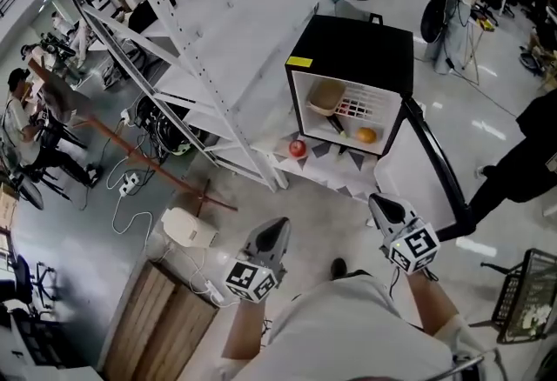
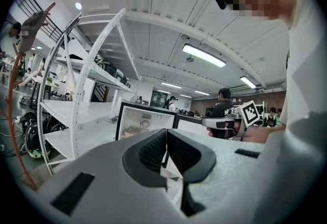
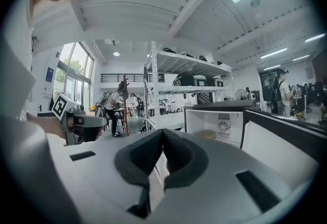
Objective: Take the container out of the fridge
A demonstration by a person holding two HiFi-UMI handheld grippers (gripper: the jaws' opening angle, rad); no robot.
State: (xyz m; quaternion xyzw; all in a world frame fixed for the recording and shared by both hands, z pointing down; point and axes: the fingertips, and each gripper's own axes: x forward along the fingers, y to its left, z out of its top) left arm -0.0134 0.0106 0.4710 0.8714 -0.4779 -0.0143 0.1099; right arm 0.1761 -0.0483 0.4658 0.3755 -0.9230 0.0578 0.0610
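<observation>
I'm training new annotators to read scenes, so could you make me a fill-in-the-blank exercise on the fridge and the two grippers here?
1. The fridge has its door standing ___.
2. The tan container sits ___ the fridge, on a shelf.
3. The left gripper and the right gripper both have their jaws ___, with nothing between them.

Missing words: open; inside; shut

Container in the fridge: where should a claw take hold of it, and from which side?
Probably its near rim, coming in level through the open front. The container sits on the upper shelf beside one side wall of the fridge, so only the front is free.
</observation>
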